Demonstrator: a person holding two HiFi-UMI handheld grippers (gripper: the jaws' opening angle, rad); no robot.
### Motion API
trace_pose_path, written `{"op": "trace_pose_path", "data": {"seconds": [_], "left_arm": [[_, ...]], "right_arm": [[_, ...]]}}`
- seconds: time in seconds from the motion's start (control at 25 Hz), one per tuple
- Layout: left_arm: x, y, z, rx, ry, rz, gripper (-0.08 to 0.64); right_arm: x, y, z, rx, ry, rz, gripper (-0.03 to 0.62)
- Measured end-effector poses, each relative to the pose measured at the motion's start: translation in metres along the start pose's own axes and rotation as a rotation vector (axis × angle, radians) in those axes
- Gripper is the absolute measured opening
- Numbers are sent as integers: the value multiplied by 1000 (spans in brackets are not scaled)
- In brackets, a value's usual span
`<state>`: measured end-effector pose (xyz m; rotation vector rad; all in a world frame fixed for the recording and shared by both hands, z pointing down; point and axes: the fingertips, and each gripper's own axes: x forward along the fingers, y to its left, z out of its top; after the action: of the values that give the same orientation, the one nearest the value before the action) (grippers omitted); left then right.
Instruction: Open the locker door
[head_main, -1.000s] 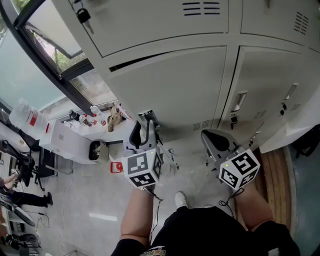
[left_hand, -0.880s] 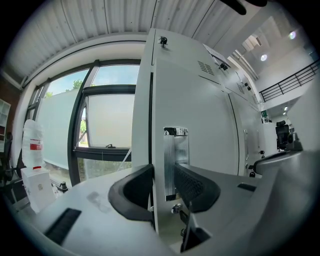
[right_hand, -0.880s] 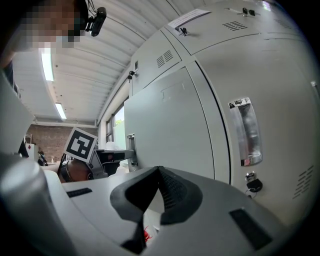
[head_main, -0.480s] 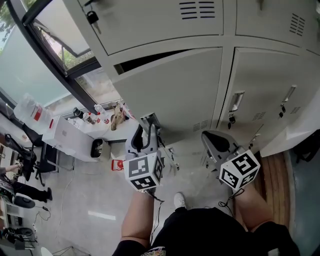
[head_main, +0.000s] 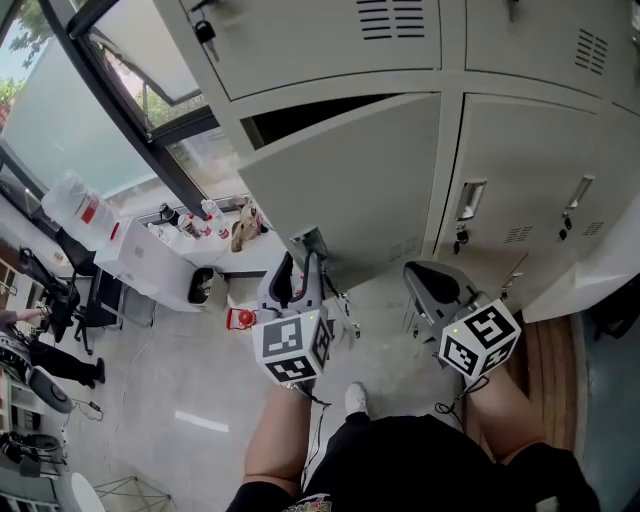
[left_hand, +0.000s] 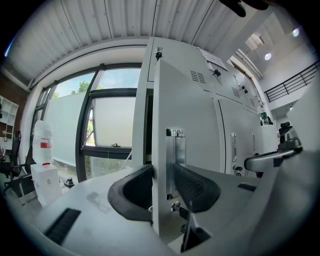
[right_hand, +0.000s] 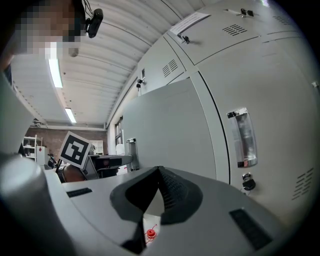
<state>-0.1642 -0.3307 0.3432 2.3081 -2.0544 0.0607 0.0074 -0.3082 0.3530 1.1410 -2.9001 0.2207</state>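
The grey locker door (head_main: 350, 180) stands partly swung out, with a dark gap along its top. My left gripper (head_main: 303, 262) is at the door's lower free edge. In the left gripper view the door (left_hand: 195, 115) runs edge-on between the jaws, and my left gripper (left_hand: 162, 182) is shut on that edge beside the metal handle (left_hand: 175, 150). My right gripper (head_main: 428, 282) hangs to the right, in front of the neighbouring closed locker (head_main: 530, 170), touching nothing. Its jaws (right_hand: 159, 174) meet at the tips with nothing between them.
The closed neighbouring doors carry recessed handles (head_main: 470, 200) and keyed locks (head_main: 461, 240). A low table with bottles (head_main: 215, 222) and a white box (head_main: 140, 262) stand left under the window. A red item (head_main: 243, 318) lies on the floor. My shoe (head_main: 355, 398) is below the door.
The door has swung further out, and the dark gap along its top is wider. My left gripper has moved with the door's edge. The right gripper has stayed in place.
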Motion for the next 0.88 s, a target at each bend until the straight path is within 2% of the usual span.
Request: {"op": "trace_pose_path", "data": {"seconds": [0.52, 0.88], "left_arm": [[-42, -33, -2, -6, -1, 48, 147], [-72, -67, -4, 5, 12, 36, 146]], "right_arm": [[-38, 12, 0, -15, 18, 71, 54], [-69, 22, -2, -12, 19, 106, 54]]}}
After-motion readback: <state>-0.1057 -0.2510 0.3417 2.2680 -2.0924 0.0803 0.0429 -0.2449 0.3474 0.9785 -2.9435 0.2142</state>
